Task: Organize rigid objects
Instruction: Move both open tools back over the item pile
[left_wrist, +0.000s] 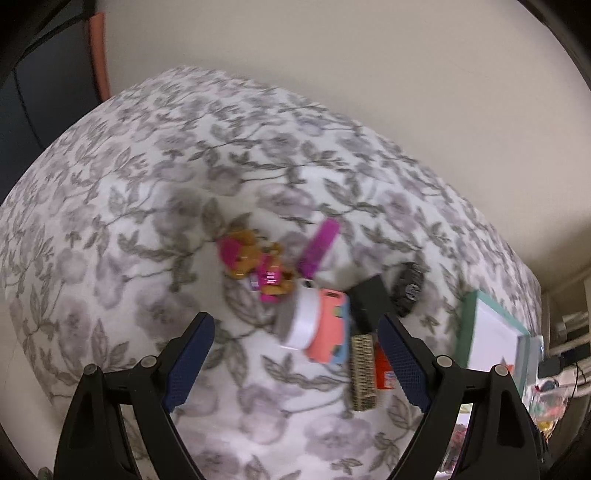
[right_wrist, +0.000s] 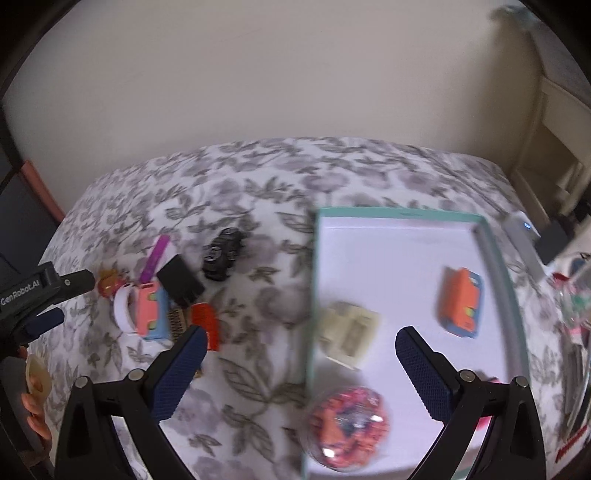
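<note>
A pile of small toys lies on the flowered bedspread (left_wrist: 147, 206). In it are a brown and pink dog figure (left_wrist: 255, 262), a purple bar (left_wrist: 319, 247), a white round piece (left_wrist: 304, 321), a pink and blue toy car (left_wrist: 330, 326), a black box (left_wrist: 369, 299), a black toy car (left_wrist: 408, 288), a woven block (left_wrist: 364, 369) and a red piece (left_wrist: 384, 369). My left gripper (left_wrist: 293, 325) hangs open above the pile, holding nothing. My right gripper (right_wrist: 301, 334) is open over the left rim of the teal tray (right_wrist: 402, 214). An orange toy car (right_wrist: 460, 302), a beige block (right_wrist: 349, 334) and a pink sprinkled ball (right_wrist: 347, 428) lie in the tray.
The wall runs close behind the bed. A white device (right_wrist: 522, 236) and clutter sit past the tray's right side. The left gripper (right_wrist: 74, 299) and a person's fingers (right_wrist: 35, 410) show at the left edge of the right wrist view. Bare bedspread lies left of the pile.
</note>
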